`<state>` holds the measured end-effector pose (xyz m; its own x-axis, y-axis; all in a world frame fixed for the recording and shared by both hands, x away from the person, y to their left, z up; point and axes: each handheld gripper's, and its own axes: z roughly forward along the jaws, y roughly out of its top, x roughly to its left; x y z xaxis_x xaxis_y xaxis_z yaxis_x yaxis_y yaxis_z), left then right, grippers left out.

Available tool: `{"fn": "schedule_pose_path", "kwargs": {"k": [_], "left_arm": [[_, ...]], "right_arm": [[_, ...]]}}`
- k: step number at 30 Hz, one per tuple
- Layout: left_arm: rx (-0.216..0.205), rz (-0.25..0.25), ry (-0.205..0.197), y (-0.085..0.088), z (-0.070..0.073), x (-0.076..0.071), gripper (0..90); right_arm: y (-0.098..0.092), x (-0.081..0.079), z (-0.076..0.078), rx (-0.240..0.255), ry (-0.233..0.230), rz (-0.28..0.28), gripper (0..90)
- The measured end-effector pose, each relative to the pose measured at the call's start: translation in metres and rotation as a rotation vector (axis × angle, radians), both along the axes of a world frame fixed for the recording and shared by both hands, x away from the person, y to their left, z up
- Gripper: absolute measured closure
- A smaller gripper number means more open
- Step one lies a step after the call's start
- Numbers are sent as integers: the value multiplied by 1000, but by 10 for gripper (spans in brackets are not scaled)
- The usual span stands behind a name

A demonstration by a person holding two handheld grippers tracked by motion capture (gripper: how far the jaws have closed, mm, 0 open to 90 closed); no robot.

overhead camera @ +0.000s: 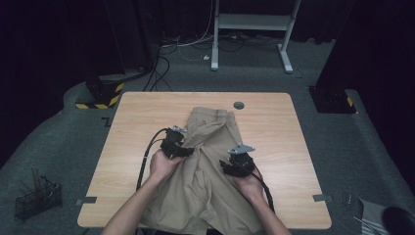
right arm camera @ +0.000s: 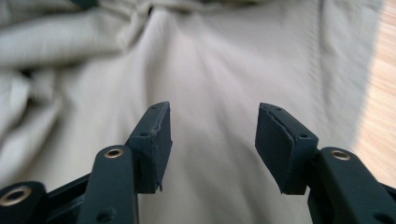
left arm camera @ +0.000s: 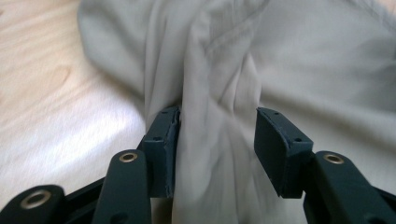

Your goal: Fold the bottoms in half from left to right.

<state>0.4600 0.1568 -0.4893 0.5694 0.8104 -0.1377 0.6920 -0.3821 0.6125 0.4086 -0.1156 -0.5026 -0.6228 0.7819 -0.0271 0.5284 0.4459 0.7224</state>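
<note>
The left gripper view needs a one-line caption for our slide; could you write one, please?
Open left gripper straddling a bunched fold of the beige cotton trousers on the light wooden table.

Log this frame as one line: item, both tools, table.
item: khaki trousers crumpled on table | left tool: open, fabric fold between jaws | right tool: open above fabric, nothing held

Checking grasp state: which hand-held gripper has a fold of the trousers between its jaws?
The left hand-held gripper: a raised fold of the khaki trousers runs between its open jaws.
</note>
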Motion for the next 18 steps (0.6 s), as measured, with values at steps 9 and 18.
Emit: {"fn": "schedule_pose_path", "kwargs": {"k": [9,18], "left_arm": [[-83,-29,-2,7,13,-9,866],[-265,-155,-9,-40,44,-14,873]], "right_arm": [[-20,-22,-14,-39,-2,-16,473],[-19,-21,-20,0,-9,-8,464]]}}
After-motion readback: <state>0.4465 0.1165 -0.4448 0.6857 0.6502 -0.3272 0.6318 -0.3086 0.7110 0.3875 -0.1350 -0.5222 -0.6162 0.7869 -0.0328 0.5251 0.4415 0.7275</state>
